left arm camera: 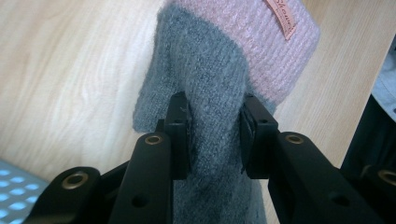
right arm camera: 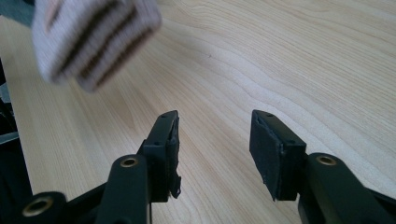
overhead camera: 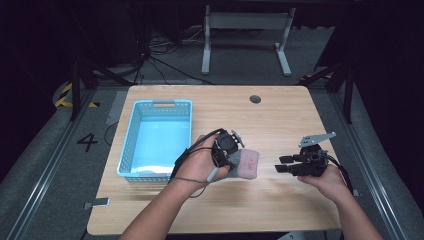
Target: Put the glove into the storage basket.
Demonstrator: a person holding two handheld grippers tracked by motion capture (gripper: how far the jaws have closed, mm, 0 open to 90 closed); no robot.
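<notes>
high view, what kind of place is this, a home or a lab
Likely a lab or recording rig, not a home: a bare wooden table amid dark frame posts, loose cables on grey floor, hazard tape.

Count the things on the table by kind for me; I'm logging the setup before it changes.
Knitted grey-and-pink sock, held in the left gripper: 1
Light blue plastic basket: 1
Handheld grippers, counting the right gripper: 2
Total: 4

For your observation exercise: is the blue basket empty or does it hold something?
Empty: the blue basket shows only its bare floor in the high view.
</notes>
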